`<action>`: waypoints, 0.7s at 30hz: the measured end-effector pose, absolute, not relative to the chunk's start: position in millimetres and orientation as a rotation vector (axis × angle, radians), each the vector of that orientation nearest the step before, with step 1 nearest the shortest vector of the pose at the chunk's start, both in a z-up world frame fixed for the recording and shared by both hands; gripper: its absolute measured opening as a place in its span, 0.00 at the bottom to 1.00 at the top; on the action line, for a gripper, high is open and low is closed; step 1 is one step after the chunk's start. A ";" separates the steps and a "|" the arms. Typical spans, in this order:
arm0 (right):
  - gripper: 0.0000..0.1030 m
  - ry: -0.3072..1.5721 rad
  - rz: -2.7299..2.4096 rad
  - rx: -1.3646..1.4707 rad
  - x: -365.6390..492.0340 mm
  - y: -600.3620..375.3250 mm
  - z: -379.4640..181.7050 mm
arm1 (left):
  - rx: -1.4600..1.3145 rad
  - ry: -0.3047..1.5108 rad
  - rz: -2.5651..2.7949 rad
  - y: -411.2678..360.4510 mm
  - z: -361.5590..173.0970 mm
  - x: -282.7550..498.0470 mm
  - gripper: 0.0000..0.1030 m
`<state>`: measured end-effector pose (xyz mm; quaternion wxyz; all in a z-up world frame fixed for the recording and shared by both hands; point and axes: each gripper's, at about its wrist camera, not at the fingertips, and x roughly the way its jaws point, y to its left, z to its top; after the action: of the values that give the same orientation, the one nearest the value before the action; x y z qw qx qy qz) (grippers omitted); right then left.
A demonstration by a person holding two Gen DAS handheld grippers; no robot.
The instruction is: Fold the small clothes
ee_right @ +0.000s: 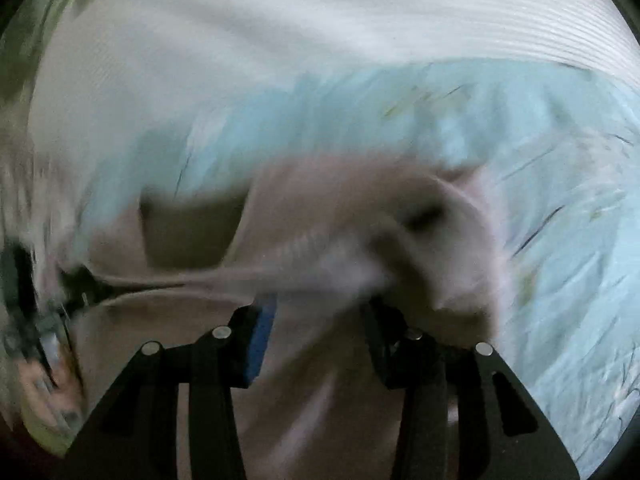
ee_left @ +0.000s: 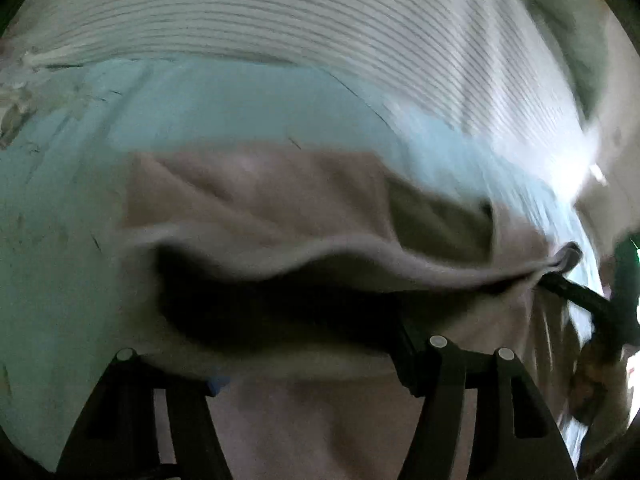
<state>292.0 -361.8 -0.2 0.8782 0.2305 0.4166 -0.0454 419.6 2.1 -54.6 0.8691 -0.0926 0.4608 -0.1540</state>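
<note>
A pale pink small garment (ee_left: 256,196) lies on a light blue surface (ee_left: 224,100). Its near edge is lifted and draped over my left gripper (ee_left: 308,364), whose black fingers stand wide apart with cloth between them. In the right wrist view the same garment (ee_right: 344,208) is blurred by motion and hangs between the fingers of my right gripper (ee_right: 320,320). A blue pad (ee_right: 262,336) shows on its left finger. The right gripper also shows in the left wrist view (ee_left: 576,292), its tip at the garment's right corner.
A white ribbed wall or panel (ee_left: 280,12) rises behind the blue surface and also fills the top of the right wrist view (ee_right: 320,20). The blue surface (ee_right: 560,200) is scratched and worn. A bright patch of light (ee_left: 576,160) lies at right.
</note>
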 end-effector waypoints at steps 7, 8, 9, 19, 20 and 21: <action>0.45 0.786 -0.073 0.554 231.5 -362.4 13.7 | -0.364 0.878 -0.263 53.2 -42.6 381.4 0.69; 0.47 0.780 -0.052 0.553 216.8 -355.8 13.9 | -0.384 0.863 -0.263 56.6 -41.0 367.3 0.71; 0.50 0.781 -0.037 0.552 205.0 -348.2 13.6 | -0.407 0.856 -0.267 60.9 -41.0 353.3 0.72; 0.52 0.831 0.077 0.612 119.7 -284.2 -8.8 | -0.570 0.910 -0.386 54.2 -59.0 213.7 0.72; 0.53 0.842 0.074 0.619 115.5 -283.5 -11.3 | -0.569 0.919 -0.399 48.9 -62.6 201.2 0.72; 0.53 0.848 0.073 0.626 112.3 -283.1 -12.6 | -0.571 0.927 -0.410 44.1 -65.6 192.1 0.72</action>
<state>112.3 -283.1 -12.6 0.8637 0.2985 0.4046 0.0347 192.1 44.1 -65.6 0.8355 -0.2699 0.4377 -0.1938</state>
